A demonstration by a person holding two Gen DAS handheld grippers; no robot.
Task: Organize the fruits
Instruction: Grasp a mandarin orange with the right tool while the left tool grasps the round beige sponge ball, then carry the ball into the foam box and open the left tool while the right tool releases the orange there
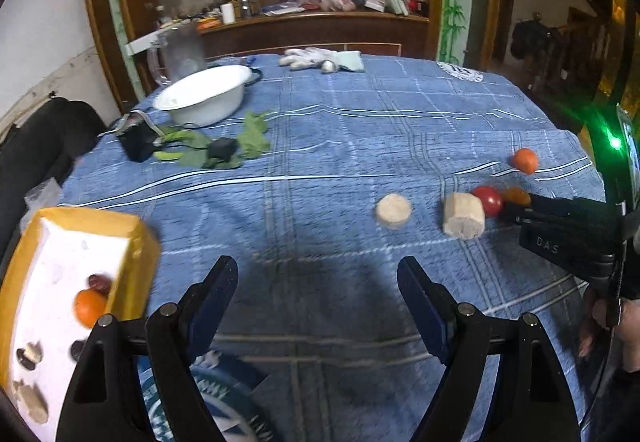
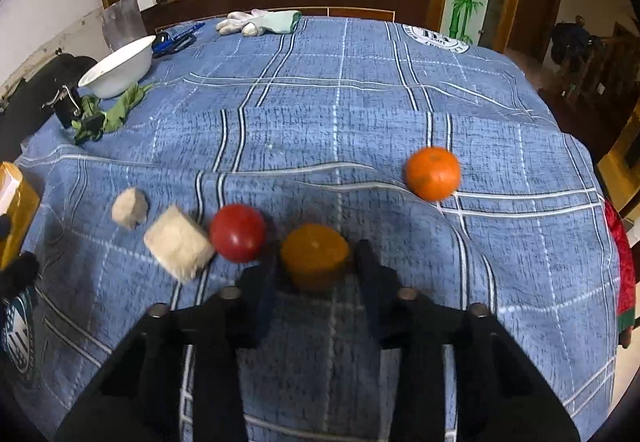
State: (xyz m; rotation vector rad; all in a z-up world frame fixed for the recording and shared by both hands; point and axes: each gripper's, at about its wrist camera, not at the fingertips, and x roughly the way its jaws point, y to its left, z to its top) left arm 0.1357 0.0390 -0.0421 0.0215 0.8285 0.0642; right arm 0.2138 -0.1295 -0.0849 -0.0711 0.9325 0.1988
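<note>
We log, largest first: blue checked tablecloth [image 2: 360,102]; yellow-rimmed tray [image 1: 80,234] at the left edge, holding an orange and small pieces. Our left gripper [image 1: 316,294], spread, empty, above the cloth. Our right gripper [image 2: 316,262] flanks a yellow-orange fruit [image 2: 314,254]; grip uncertain. Nearby: red tomato [image 2: 237,232], mandarin [image 2: 432,172], two pale chunks [image 2: 178,242].

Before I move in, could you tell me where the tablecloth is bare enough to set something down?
The widest bare patch runs down the middle, between the white bowl with the green leaves and the lone orange. The far side beyond the orange up to the gloves is also free. It is crowded around the right gripper: tomato, pale chunks, dark orange fruit.
</note>
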